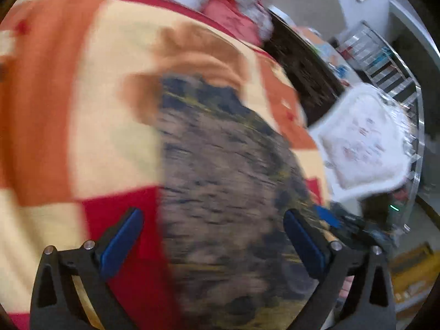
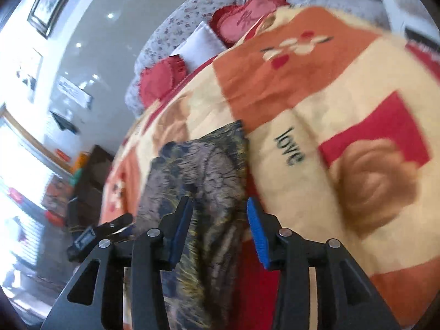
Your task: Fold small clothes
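A mottled grey-brown and navy garment point(image 2: 198, 181) lies partly folded on the orange, cream and red patchwork blanket point(image 2: 316, 104). Above the garment, the left gripper point(image 1: 211, 225) gapes wide and the right gripper point(image 2: 220, 214) stands half apart; neither holds anything, and folds likely remain.

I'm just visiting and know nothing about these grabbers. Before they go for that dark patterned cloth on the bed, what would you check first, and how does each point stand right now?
1. Left gripper open: ok, its jaws stand wide with nothing pinched.
2. Right gripper open: ok, partly open, pads clear of the fabric.
3. Dark patterned cloth lying on the blanket: ok.
4. Cloth lying flat: not ok, it shows ridges and a raised fold.
5. Cloth's near edge findable: cannot tell, the left wrist view is blurred and the grippers cover the lower part.
6. Nothing else on the cloth: ok in both views.
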